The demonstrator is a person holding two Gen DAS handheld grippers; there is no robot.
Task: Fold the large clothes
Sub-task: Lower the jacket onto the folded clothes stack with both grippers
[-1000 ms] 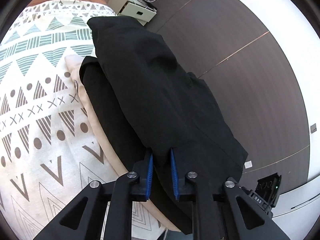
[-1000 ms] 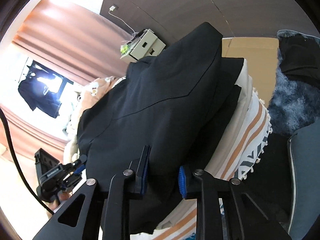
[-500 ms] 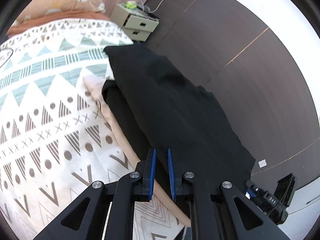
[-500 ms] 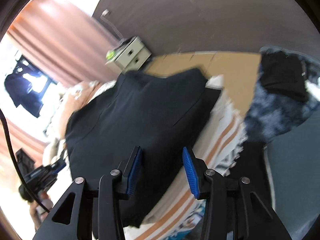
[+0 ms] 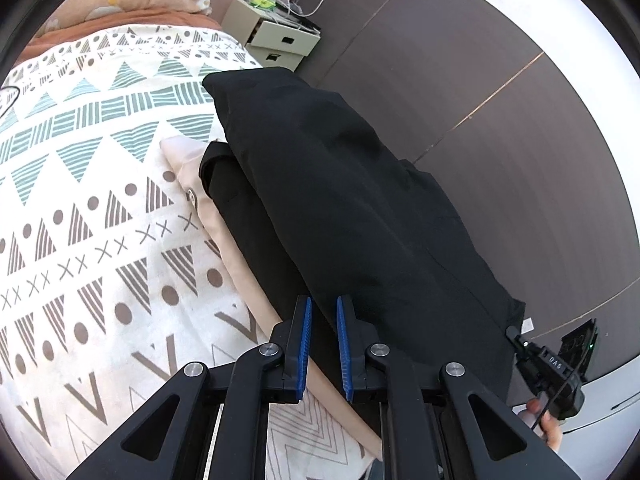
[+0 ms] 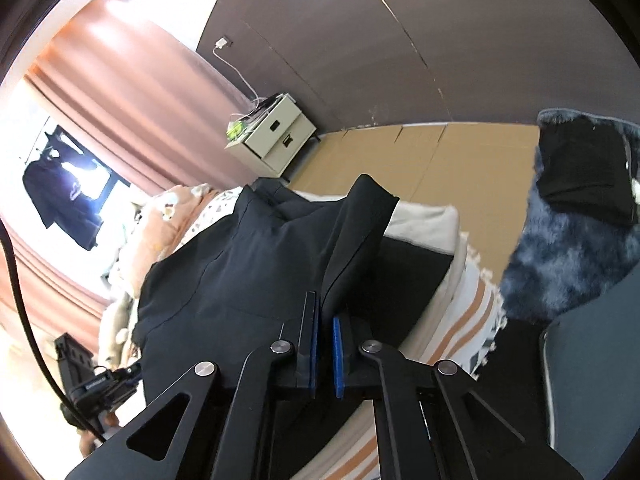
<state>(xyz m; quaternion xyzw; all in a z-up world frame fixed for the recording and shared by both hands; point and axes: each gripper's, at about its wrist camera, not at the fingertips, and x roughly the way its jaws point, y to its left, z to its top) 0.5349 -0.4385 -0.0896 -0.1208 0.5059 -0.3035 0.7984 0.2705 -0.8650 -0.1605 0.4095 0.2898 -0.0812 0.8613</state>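
A smooth black garment lies folded along the edge of the bed's patterned blanket. The left gripper hovers above it, blue pads narrowly apart, empty. The right gripper pinches a raised fold of the cloth.

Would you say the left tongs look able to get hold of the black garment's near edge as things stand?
Probably yes: the left tongs sit slightly parted right at the black garment, and nothing lies between them.
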